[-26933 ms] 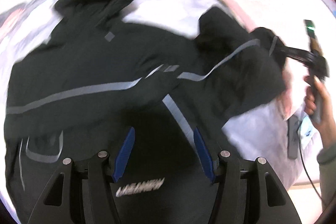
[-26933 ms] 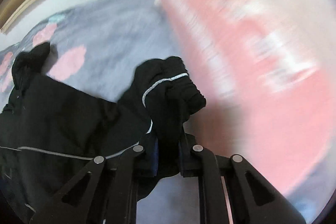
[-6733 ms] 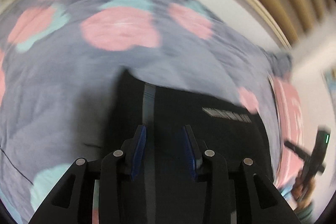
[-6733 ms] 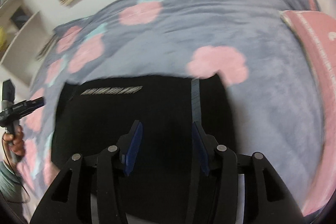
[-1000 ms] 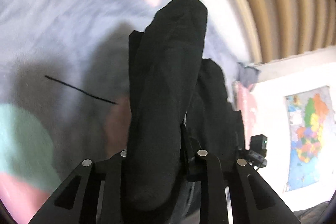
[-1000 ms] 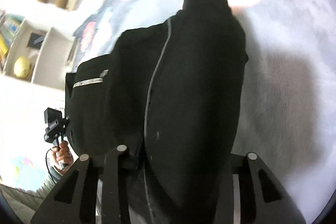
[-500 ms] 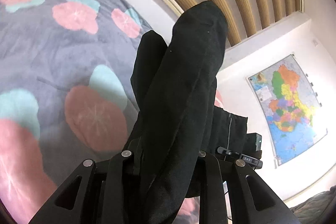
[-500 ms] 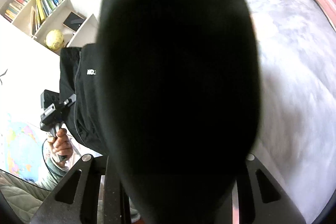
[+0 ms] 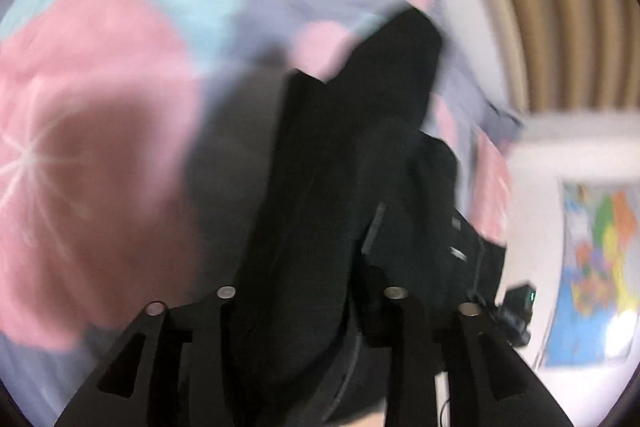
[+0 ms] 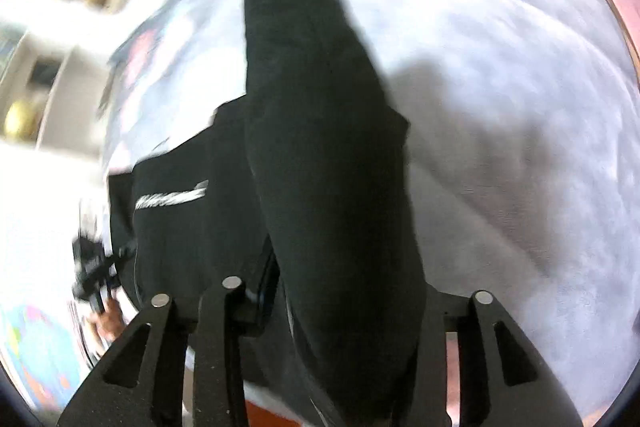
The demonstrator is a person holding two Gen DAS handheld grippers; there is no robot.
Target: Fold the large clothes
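Note:
The black jacket (image 9: 340,187) hangs folded between my two grippers above the grey flowered blanket (image 9: 100,155). My left gripper (image 9: 308,307) is shut on one end of the jacket; the cloth covers its fingertips. In the right wrist view the jacket (image 10: 328,167) drapes over my right gripper (image 10: 340,307), which is shut on the other end. A white printed logo (image 10: 172,197) shows on the hanging part. The right gripper (image 9: 516,311) shows at the lower right of the left wrist view, and the left gripper (image 10: 96,271) at the left of the right wrist view.
The blanket (image 10: 520,107) covers the bed below. A pink pillow (image 9: 492,187) lies at the bed's far side. A slatted headboard (image 9: 560,7), a wall map (image 9: 592,267) and a white shelf with a globe (image 10: 20,119) stand around the bed.
Both grippers have tipped down toward the bed with the jacket still held. The view swung from the wall and shelves to the blanket, and the jacket hangs lower.

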